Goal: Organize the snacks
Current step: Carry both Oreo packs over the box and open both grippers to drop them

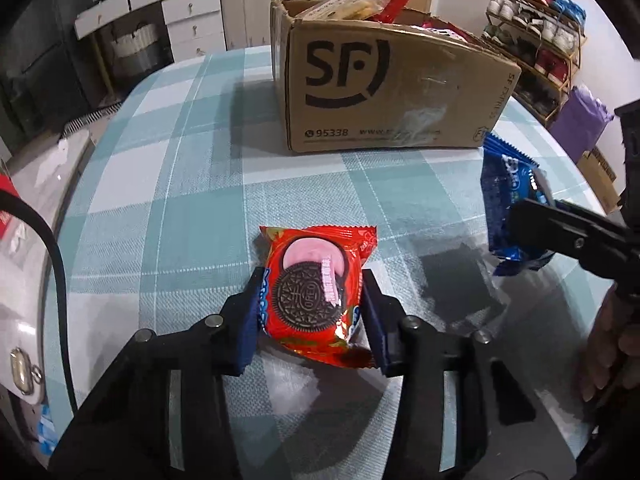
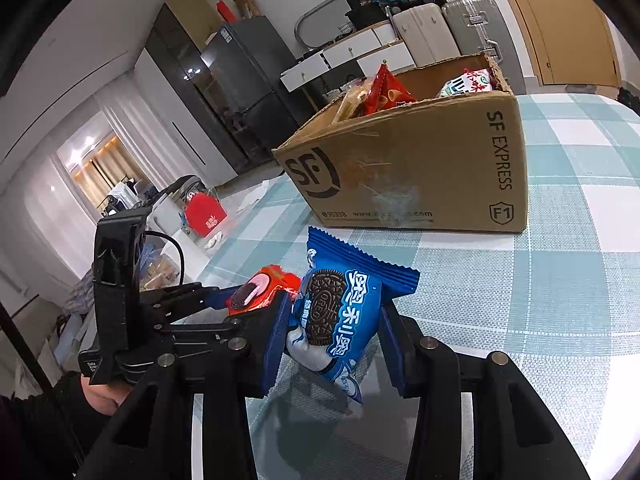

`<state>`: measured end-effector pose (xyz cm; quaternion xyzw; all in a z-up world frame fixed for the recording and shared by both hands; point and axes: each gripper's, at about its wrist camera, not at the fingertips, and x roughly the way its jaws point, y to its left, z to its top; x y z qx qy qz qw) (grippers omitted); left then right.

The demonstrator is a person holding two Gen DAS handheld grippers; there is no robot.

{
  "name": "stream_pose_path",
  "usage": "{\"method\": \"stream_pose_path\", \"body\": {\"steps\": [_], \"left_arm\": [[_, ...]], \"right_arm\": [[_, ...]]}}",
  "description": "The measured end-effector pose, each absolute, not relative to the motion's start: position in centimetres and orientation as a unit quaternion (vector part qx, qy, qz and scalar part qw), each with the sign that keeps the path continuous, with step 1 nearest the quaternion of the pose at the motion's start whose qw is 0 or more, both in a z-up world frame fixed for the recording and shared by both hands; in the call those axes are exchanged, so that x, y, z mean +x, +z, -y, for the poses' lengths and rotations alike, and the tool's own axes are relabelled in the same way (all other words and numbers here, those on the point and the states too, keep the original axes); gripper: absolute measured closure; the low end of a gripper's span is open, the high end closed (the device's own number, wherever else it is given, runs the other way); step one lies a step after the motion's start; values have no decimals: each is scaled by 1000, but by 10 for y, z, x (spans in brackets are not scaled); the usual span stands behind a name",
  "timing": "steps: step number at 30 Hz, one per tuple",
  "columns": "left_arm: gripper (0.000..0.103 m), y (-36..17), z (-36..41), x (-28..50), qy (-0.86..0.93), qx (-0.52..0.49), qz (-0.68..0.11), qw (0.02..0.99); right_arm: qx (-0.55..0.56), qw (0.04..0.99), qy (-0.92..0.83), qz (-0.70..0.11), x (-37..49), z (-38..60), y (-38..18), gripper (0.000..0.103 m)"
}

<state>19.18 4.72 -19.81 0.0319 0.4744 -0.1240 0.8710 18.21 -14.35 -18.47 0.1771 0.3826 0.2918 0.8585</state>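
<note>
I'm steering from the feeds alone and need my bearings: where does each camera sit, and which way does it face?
Left wrist: rides the left gripper, looking down along its fingers at the red Oreo pack clamped between them, cardboard box beyond; the right gripper and a hand show at the right edge.
Right wrist: rides the right gripper, shut on the blue Oreo pack, facing the box; the left gripper and its holding hand show at left.
Shared: both packs, box, checked tablecloth.
</note>
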Motion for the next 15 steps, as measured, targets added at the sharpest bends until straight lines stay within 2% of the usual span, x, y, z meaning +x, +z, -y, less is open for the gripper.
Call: {"method": "stream_pose_path", "body": {"steps": [15], "left_arm": [[61,-172,-42,155,-94,41,-462,881]], "right_arm": [[177,863,295,-371,177,146,-181,60]]}}
